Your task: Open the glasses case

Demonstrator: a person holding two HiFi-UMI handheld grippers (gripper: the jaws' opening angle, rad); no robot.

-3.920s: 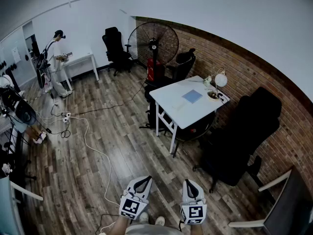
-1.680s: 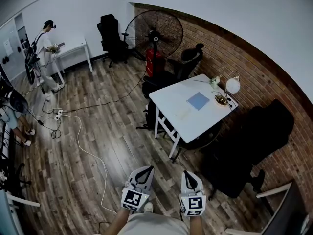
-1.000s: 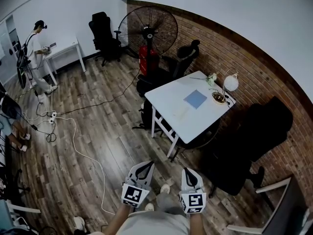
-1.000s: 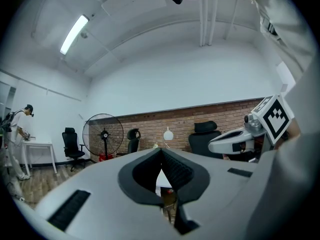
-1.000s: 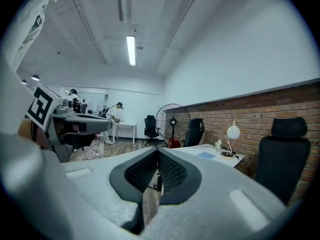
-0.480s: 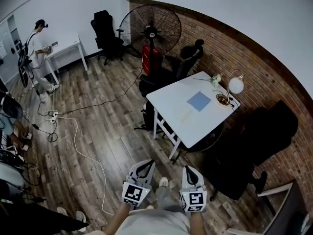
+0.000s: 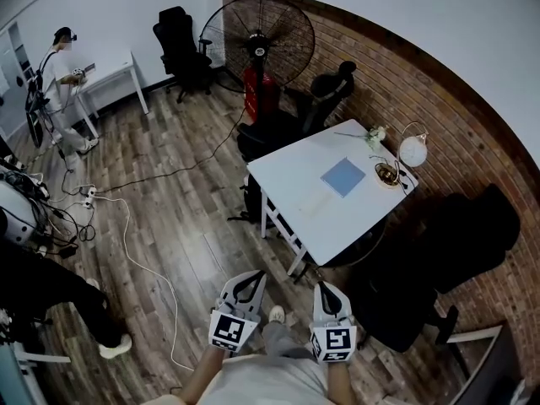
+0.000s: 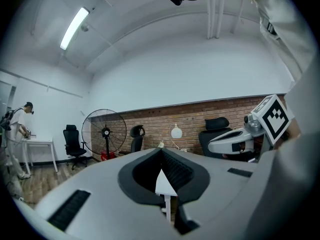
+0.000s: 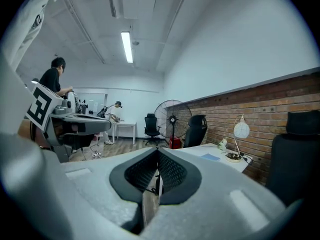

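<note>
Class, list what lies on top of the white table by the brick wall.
On the white table: blue mat, globe lamp, small plant. No glasses case can be made out.

**Brick-walled office with a wood floor**

A red brick wall [image 7: 472, 133] runs along the right; the far wall [image 7: 126, 11] is plain white. Dark wood planks cover the floor [image 7: 181, 226], and a white cable [image 7: 135, 256] trails across them. A white table [image 7: 295, 188] stands near the brick, carrying a globe lamp [image 7: 413, 151], with a black office chair [image 7: 460, 239] beside it and a big standing fan [image 7: 267, 36] behind. A tube light [image 9: 127, 47] glows on the ceiling.
</note>
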